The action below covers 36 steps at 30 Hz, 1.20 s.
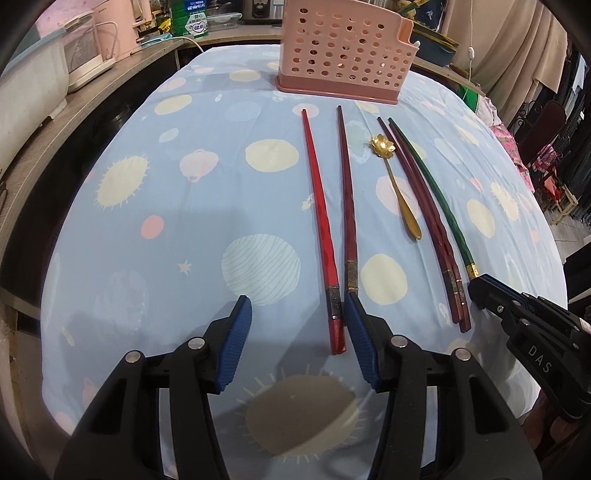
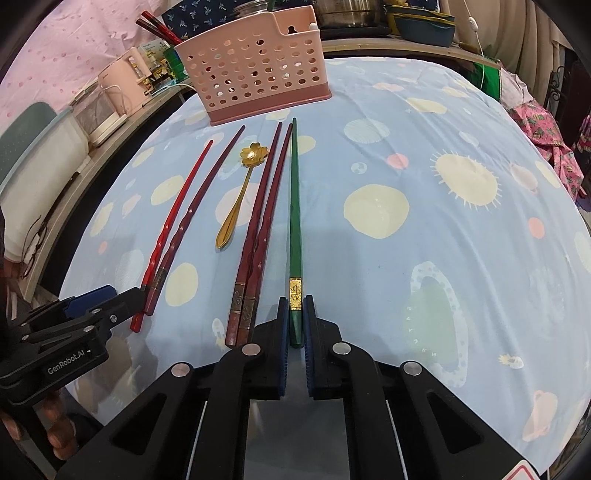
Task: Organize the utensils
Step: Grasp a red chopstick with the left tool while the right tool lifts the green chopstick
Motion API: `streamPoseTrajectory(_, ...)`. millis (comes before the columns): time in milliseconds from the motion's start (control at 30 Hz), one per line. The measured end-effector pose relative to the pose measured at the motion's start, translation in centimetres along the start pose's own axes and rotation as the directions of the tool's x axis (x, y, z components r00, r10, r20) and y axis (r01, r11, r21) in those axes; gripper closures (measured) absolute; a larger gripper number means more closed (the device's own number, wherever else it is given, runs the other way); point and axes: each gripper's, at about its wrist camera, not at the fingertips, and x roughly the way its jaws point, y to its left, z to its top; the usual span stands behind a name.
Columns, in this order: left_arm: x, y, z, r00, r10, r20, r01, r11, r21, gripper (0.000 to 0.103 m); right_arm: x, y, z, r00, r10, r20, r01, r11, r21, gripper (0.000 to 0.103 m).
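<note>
Several chopsticks and a gold flower spoon [image 1: 395, 184] [image 2: 240, 199] lie side by side on the blue patterned cloth, in front of a pink perforated holder [image 1: 343, 51] [image 2: 255, 70]. My right gripper [image 2: 295, 306] [image 1: 480, 288] is shut on the near end of the green chopstick [image 2: 294, 203] [image 1: 432, 195], which rests on the cloth. My left gripper [image 1: 295, 301] [image 2: 118, 295] is open. The red chopstick's [image 1: 319, 221] [image 2: 173, 214] butt end lies between its pads, close to the right one. A dark red chopstick [image 1: 345, 192] [image 2: 207, 188] runs under that pad. A dark red pair [image 1: 432, 221] [image 2: 258, 229] lies beside the green one.
The table's blue cloth [image 1: 166, 229] [image 2: 424, 177] spreads left and right of the utensils. Kitchen appliances [image 1: 85, 55] [image 2: 110, 103] line a shelf on the left. Red chopstick tips [image 2: 159, 27] stick up behind the holder. A person's fingers [image 2: 55, 424] hold the left gripper.
</note>
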Motion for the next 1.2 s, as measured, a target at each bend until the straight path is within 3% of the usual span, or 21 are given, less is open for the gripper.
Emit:
streamPoseTrajectory(100,0.2,0.0,0.0,1.000,0.014,-0.004,-0.014,1.000,0.008,0.066,0.0,0.0,0.0,1.000,0.000,0.000,0.000,1.000,0.000,0.096)
streamPoseTrajectory(333,0.2,0.4,0.0,1.000,0.019,0.000,-0.019,1.000,-0.002,0.072,0.0,0.0,0.0,1.000,0.001,0.000,-0.001,1.000,0.001,0.096)
streamPoseTrajectory(500,0.2,0.6,0.2,1.000,0.012,-0.001,-0.012,1.000,-0.008,0.095,0.0,-0.1,-0.1,1.000,0.001,0.001,-0.001,1.000,0.001,0.096)
streamPoseTrajectory(767,-1.6,0.7,1.0,0.999,0.006,0.049,-0.006,1.000,-0.005,0.096,-1.4,-0.2,0.7,0.999,-0.001,0.037,0.001,1.000,-0.001,0.096)
streamPoseTrajectory(1200,-6.8,1.4,4.6,0.984,-0.027,0.177,0.036,0.998,-0.048,0.096,-7.0,-0.7,5.0,0.980,0.015,0.198,-0.021,0.999,0.028,0.096)
